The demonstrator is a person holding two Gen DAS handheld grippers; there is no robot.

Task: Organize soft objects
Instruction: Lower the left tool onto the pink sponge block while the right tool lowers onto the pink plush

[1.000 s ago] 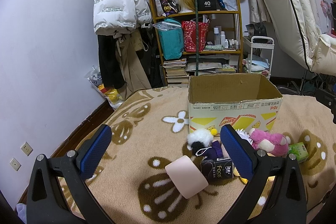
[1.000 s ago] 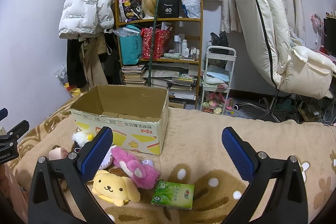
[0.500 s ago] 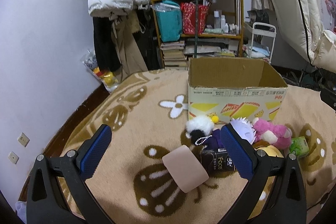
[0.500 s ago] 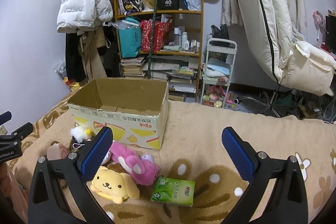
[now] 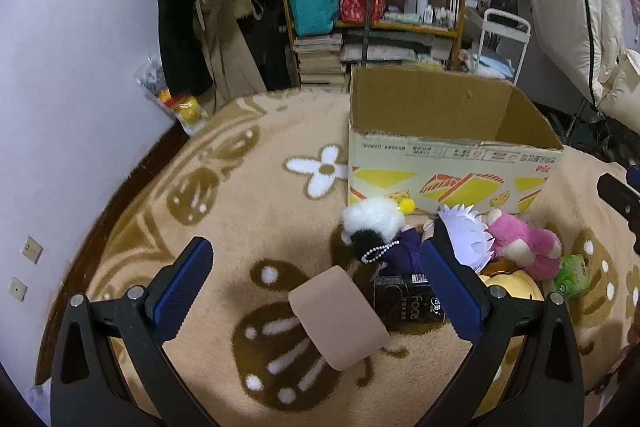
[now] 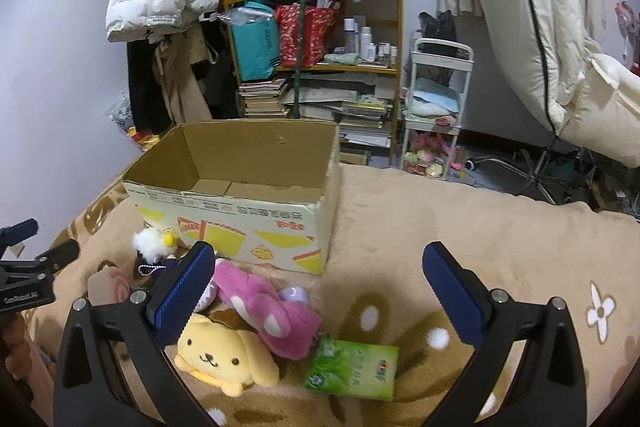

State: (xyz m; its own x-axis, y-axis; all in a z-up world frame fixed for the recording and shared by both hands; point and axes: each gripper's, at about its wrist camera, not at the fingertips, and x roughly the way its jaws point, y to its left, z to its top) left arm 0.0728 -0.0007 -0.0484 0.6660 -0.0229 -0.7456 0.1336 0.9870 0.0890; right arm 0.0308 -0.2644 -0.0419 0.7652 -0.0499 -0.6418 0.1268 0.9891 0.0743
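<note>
Two wide-open claws above toys (image 6: 264, 311)

The cardboard box (image 6: 240, 183) stands on the blanket (image 6: 440, 227), far from the camera. Plush toys (image 6: 264, 307) lie near, before it. A tissue pack (image 6: 352, 367) lies right of them.

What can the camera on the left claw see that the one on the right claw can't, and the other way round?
Only the left view shows the black tissue pack and the white flower pattern beside the box. Only the right view shows the yellow dog plush's face, the box's bare floor and the office chair base. Both show the cardboard box, pink plush, green tissue pack, pink pad and shelf. Both claws are open and empty.
</note>
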